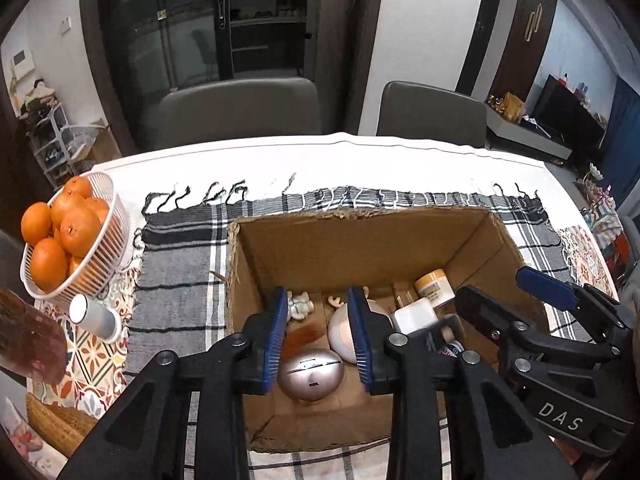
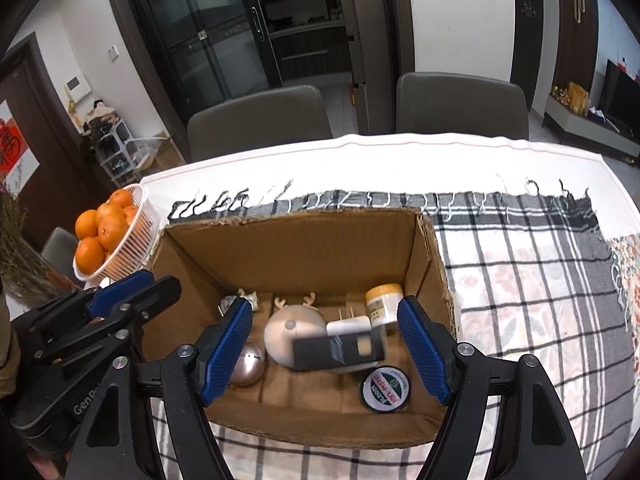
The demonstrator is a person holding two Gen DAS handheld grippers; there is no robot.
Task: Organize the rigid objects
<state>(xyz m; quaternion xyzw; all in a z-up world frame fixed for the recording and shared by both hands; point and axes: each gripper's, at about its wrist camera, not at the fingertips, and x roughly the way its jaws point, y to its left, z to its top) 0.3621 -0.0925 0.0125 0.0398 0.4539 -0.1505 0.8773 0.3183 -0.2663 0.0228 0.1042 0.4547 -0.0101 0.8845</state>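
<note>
- A dark rectangular block, blurred in the right wrist view, lies with its long axis running left to right, between the blue pads of the right gripper. Whether it touches either pad I cannot tell; the pads stand wide apart.
- It sits over the open cardboard box, whose walls are plain corrugated brown with ragged top edges.
- In the box lie a smooth silver egg-shaped case, a round white deer figure with small antlers, a white plug adapter with prongs pointing away, a pale yellow-lidded jar and a round black tin with a green-ringed label.
- The left gripper hangs above the box with its ribbed blue pads apart, holding nothing.
- The box rests on a grey checked cloth with fringed ends; a white ribbed basket of oranges stands beside it.
</note>
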